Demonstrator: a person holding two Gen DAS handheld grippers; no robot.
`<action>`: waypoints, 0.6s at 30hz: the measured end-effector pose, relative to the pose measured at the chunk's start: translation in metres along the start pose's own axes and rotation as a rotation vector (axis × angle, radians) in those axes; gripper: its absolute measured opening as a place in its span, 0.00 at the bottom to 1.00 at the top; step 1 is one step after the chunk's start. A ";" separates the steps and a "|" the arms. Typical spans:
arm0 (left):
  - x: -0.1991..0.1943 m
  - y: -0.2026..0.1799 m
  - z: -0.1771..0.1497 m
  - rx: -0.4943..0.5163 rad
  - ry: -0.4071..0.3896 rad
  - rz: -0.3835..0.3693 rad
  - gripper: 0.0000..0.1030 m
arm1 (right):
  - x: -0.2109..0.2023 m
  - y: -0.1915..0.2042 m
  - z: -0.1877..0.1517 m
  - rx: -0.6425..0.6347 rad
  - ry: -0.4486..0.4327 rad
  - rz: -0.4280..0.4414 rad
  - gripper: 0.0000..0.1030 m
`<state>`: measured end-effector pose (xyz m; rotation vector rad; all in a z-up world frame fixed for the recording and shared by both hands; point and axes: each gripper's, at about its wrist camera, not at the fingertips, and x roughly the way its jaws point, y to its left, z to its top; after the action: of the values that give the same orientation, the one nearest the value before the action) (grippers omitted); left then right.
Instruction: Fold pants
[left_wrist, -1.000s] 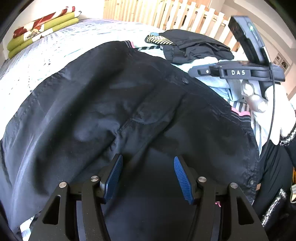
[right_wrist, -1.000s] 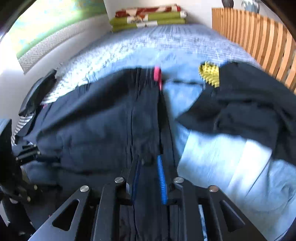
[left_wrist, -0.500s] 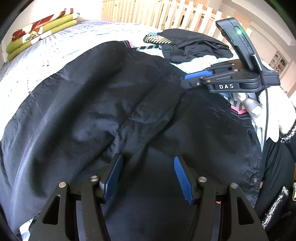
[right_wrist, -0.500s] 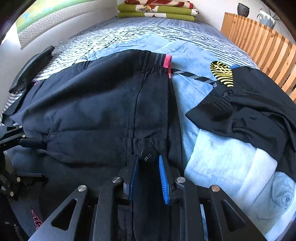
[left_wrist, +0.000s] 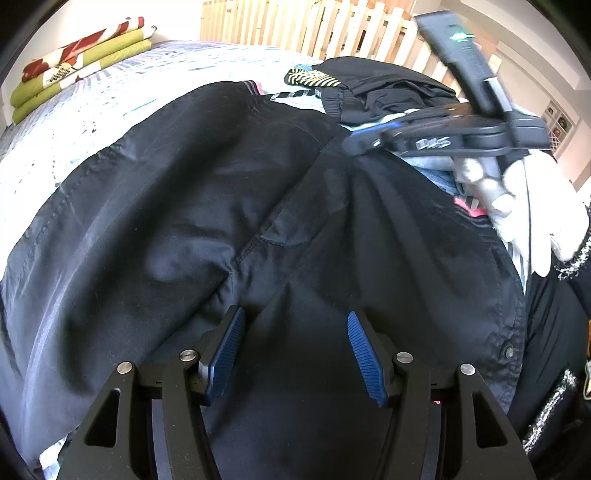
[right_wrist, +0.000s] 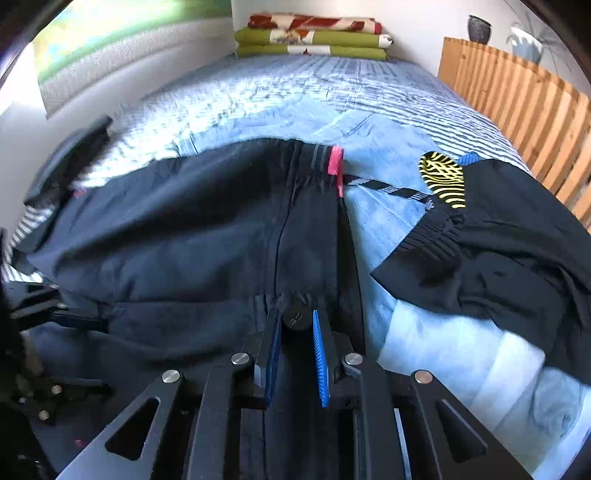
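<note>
Black cloth fills most of both views: the pants (left_wrist: 207, 206) lie spread on the bed (right_wrist: 295, 96), over light blue jeans (right_wrist: 391, 155).

In the left wrist view, a folded blanket (left_wrist: 77, 62) in green, red and white sits at the far left end of the bed. The left gripper (left_wrist: 293, 350) hangs low over the pants near the crotch seam. Its jaws are spread, the blue pads stand apart, and only flat cloth shows between them; I cannot tell if the tips touch it. To the right, the right gripper (left_wrist: 360, 142), blurred, has its tip at the waistband, where folds in the cloth run toward it. A hand (left_wrist: 535, 206) in a white glove holds it. Behind it lies a dark jacket (left_wrist: 384, 92), and further back stands a wooden fence (left_wrist: 317, 29).

In the right wrist view, the left gripper (right_wrist: 59, 314) shows at the left edge, on the pants. In the middle, the right gripper (right_wrist: 295, 332) is at the waistband, with a round black button (right_wrist: 295, 316) just at its tips. Its jaws are nearly together and have just been closing, with a fold of the waistband between the blue pads; they seem to pinch it. A pink tab (right_wrist: 335, 162) marks the far end of the waistband. To the right lies the jacket (right_wrist: 509, 243), with a yellow patch (right_wrist: 443, 177), on the jeans.
</note>
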<state>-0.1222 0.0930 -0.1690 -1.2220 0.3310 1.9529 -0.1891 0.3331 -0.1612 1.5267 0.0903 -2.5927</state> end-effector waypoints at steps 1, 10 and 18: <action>0.000 0.000 0.000 0.001 0.000 0.000 0.60 | 0.008 0.001 0.002 0.003 0.027 -0.007 0.15; 0.000 -0.003 0.000 -0.002 0.002 0.003 0.60 | 0.000 0.003 -0.013 -0.001 0.061 -0.031 0.15; 0.000 -0.005 0.000 0.002 0.008 0.008 0.61 | -0.005 0.002 -0.021 -0.006 0.050 -0.018 0.15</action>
<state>-0.1185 0.0962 -0.1677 -1.2290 0.3422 1.9541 -0.1677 0.3336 -0.1670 1.5960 0.1174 -2.5653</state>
